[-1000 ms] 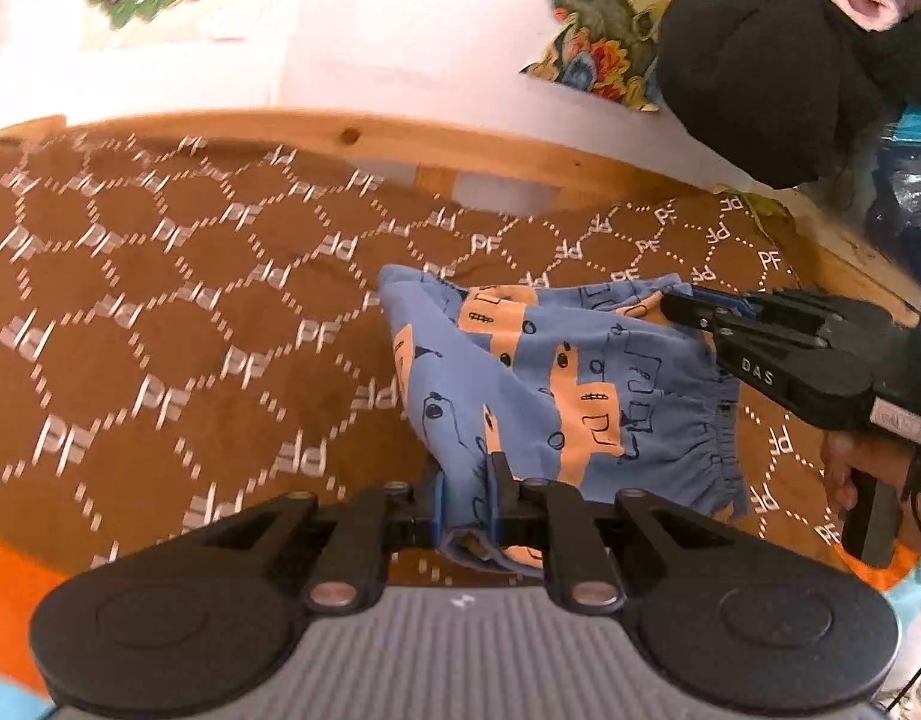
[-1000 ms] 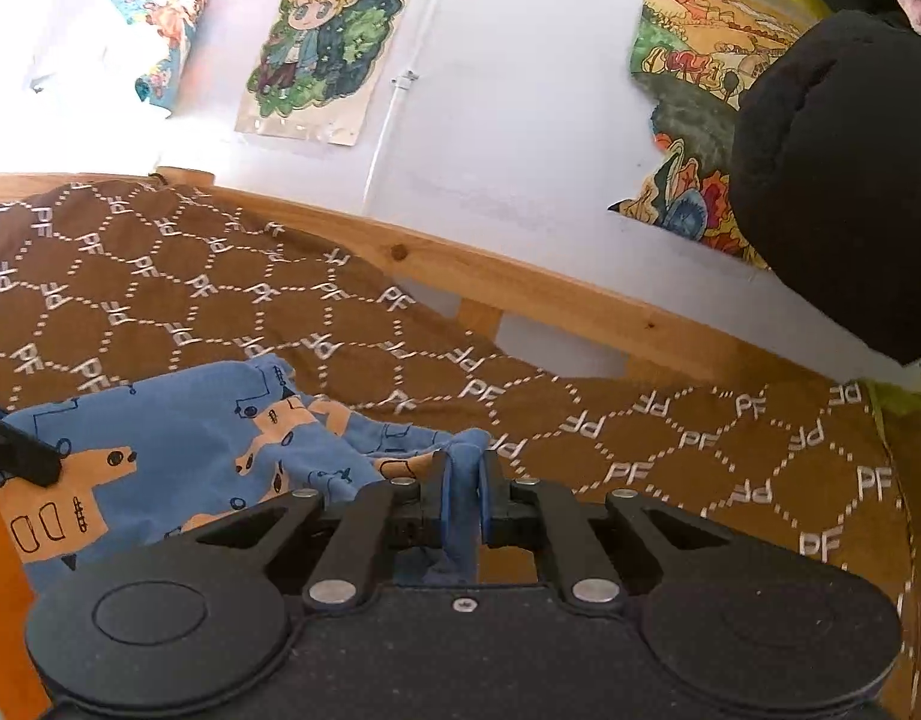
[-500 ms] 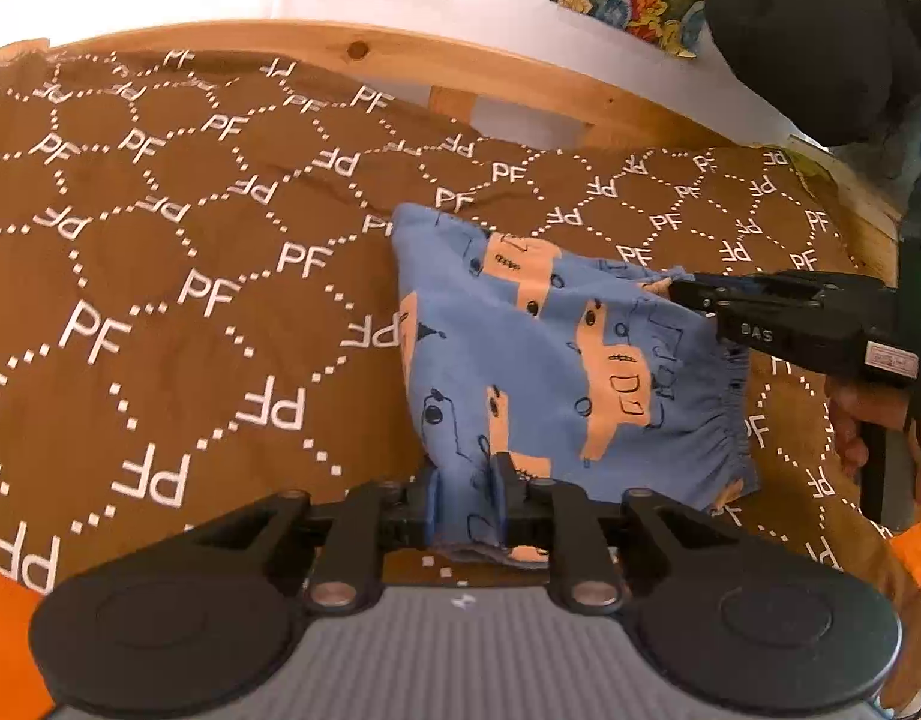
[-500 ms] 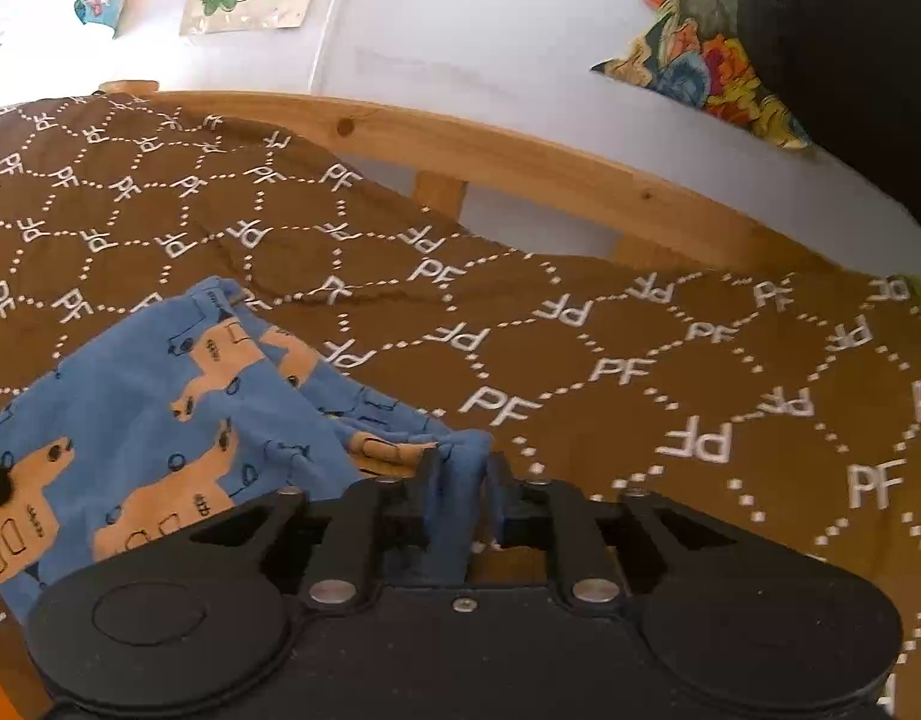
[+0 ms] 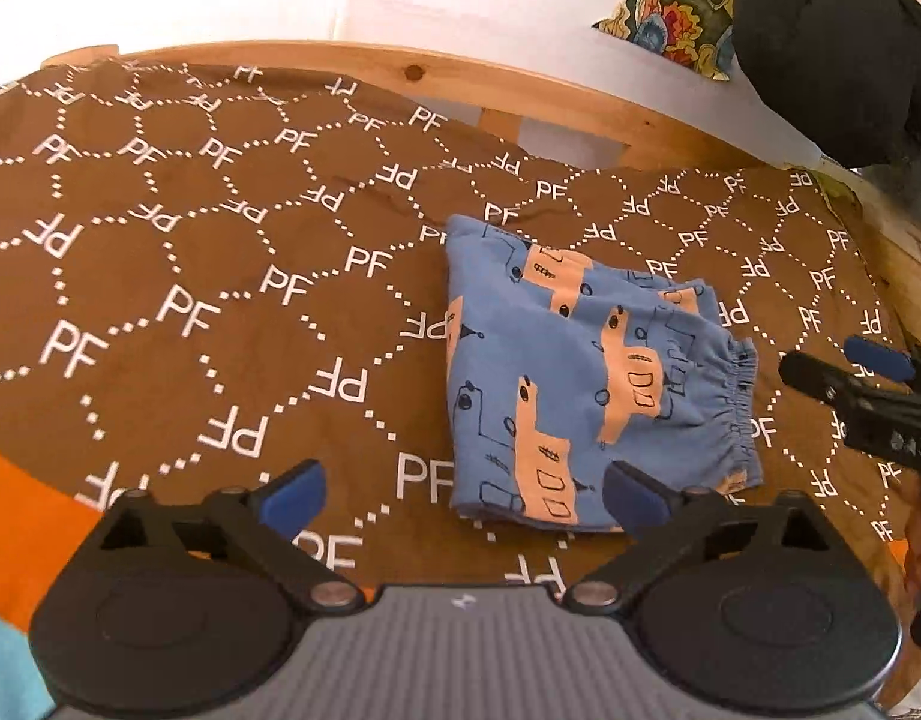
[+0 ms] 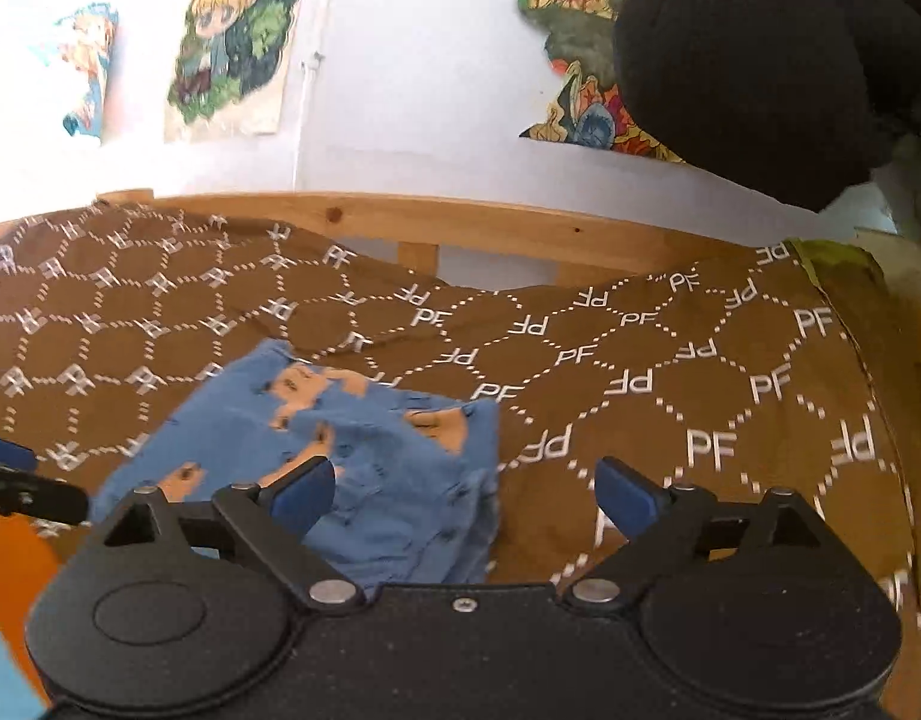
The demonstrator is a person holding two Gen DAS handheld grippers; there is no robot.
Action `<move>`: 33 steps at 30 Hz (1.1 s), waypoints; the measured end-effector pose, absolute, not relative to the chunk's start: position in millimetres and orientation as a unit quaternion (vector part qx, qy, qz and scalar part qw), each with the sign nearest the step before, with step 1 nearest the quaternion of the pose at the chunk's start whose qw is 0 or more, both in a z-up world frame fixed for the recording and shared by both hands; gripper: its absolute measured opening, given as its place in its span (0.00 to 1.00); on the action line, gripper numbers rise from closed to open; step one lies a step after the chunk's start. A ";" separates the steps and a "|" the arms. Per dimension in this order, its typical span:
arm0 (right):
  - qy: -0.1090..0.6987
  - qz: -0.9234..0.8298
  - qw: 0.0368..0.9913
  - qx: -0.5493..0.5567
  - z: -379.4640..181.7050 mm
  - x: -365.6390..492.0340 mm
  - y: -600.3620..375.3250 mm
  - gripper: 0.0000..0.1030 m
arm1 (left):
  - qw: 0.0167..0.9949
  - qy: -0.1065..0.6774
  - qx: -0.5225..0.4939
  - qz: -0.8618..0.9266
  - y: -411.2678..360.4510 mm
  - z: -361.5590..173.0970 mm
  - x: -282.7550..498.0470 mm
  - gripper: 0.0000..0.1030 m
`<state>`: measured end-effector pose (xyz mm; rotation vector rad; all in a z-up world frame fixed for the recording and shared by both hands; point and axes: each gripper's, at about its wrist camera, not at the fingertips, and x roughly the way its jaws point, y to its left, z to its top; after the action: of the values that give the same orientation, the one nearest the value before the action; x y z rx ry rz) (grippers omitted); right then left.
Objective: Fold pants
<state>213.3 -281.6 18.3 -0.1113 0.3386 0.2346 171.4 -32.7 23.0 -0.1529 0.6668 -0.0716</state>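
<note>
1. While both claws stand spread with nothing between their fingers, one pair of pants [image 5: 586, 384] lies folded on the bed, on a brown cover [image 5: 220, 300] printed with white "PF" marks.
2. Claws, two: the left claw [image 5: 463, 492] is wide open, its blue-tipped fingers [image 5: 292, 495] low at the near edge of the pants; its right fingertip sits over the pants' near hem, though contact cannot be judged.
3. The right claw [image 6: 466, 489] is likewise wide open; from its own view its left fingertip overlaps the blue cloth [image 6: 364, 456] and its right fingertip is over bare cover.
4. In the left view the right claw [image 5: 850, 372] shows at the right side, just beside the gathered waistband and apart from it.
5. Pants, one: blue with orange vehicle prints, a compact stack of layers, elastic waistband toward the right, a straight folded edge toward the left.
6. Wall pictures, counted in the right view: two [image 6: 232, 42] to the left, and more patterned ones at top right, partly hidden by one large black shape [image 6: 754, 54].
7. Edges: a wooden rail [image 5: 460, 81] runs along the far side of the bed; the cover's right edge falls off near the right claw; an orange patch [image 5: 22, 516] borders the near left corner.
8. Room: broad bare cover lies left of the pants and beyond them up to the rail; a narrower strip lies to their right.
</note>
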 end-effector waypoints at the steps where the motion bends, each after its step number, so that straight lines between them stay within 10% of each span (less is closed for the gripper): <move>1: 0.167 0.112 0.978 -0.046 20.0 206.5 -281.0 0.99 | 0.943 0.324 -0.075 -0.036 -34.3 25.3 167.3 0.99; 33: 0.192 0.096 0.977 0.017 4.2 75.0 -275.6 0.99 | 0.963 0.265 0.032 -0.019 -72.4 22.6 65.4 1.00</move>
<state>75.0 -275.6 4.2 0.0342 0.3861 0.1941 65.4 -72.4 22.6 0.0654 0.5370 -0.0381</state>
